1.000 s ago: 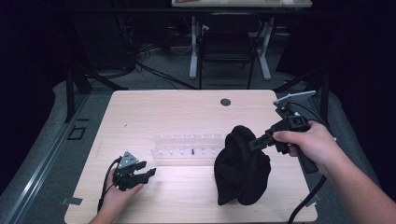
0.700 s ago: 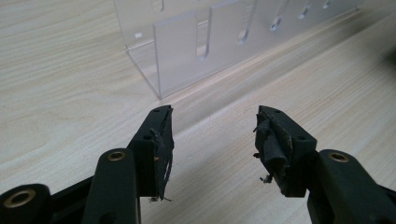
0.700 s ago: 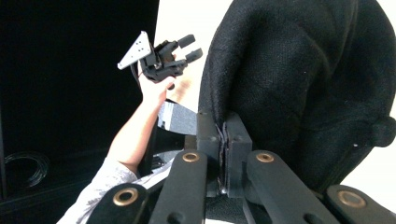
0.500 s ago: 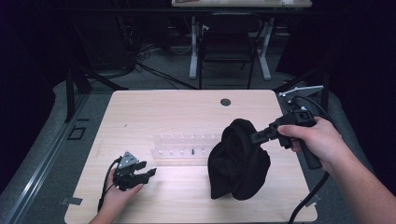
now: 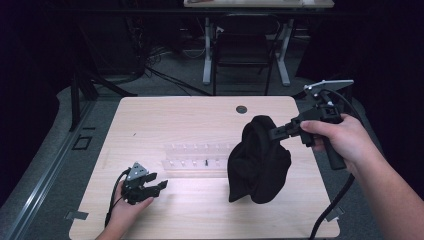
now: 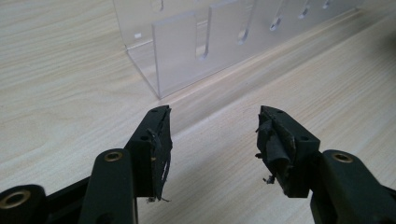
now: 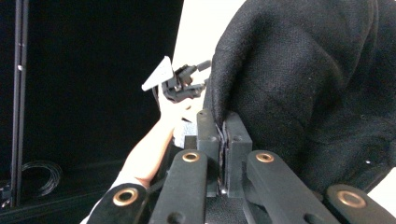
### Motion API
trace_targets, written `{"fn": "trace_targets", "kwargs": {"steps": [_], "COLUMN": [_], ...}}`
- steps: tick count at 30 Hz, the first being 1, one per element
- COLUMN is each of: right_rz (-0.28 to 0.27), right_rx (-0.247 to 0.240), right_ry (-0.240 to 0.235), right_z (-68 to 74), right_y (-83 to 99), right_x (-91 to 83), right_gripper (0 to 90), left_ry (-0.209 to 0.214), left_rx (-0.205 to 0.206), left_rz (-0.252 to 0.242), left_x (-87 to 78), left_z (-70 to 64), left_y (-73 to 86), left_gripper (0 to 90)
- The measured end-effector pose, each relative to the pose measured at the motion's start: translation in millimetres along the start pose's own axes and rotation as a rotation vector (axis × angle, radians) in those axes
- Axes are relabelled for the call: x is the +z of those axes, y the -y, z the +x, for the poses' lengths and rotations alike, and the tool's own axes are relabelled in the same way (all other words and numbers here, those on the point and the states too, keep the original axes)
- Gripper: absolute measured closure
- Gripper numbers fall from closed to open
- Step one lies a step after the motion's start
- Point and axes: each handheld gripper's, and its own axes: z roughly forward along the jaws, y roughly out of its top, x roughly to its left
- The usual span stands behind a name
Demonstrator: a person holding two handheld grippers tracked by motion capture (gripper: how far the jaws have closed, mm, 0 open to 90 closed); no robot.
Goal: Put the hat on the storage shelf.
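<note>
A black cloth (image 5: 257, 160) hangs in a bunch over the right half of the wooden table (image 5: 200, 117), its lower end near the tabletop. My right gripper (image 5: 274, 133) is shut on the cloth's upper edge (image 7: 280, 79), and the jaws pinch the fabric between them (image 7: 223, 135). My left gripper (image 5: 159, 186) rests low at the table's front left, open and with nothing between its jaws (image 6: 212, 140). A clear plastic rack (image 5: 197, 157) (image 6: 187, 51) with slotted dividers lies at the table's middle, just ahead of the left gripper.
A round dark grommet (image 5: 241, 109) sits near the table's far edge. Desk legs and a chair (image 5: 245, 50) stand on the floor beyond the table. Tape marks (image 5: 77, 215) lie on the floor at the front left.
My right gripper has lifted the black cloth higher and a little to the right, so it hangs longer. The left gripper has stayed put.
</note>
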Motion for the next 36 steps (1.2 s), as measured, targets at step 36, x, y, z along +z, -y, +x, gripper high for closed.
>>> {"fn": "trace_targets", "kwargs": {"steps": [36], "right_rz": [-0.118], "right_rx": [-0.031], "right_ry": [-0.054], "right_z": [15.1], "right_y": [-54.6], "right_x": [19.6], "right_gripper": [88.3], "left_ry": [-0.003], "left_rx": [-0.013], "left_rz": [-0.001], "left_x": [-0.4], "left_z": [2.8], "left_y": [-0.1], "left_gripper": [40.6]}}
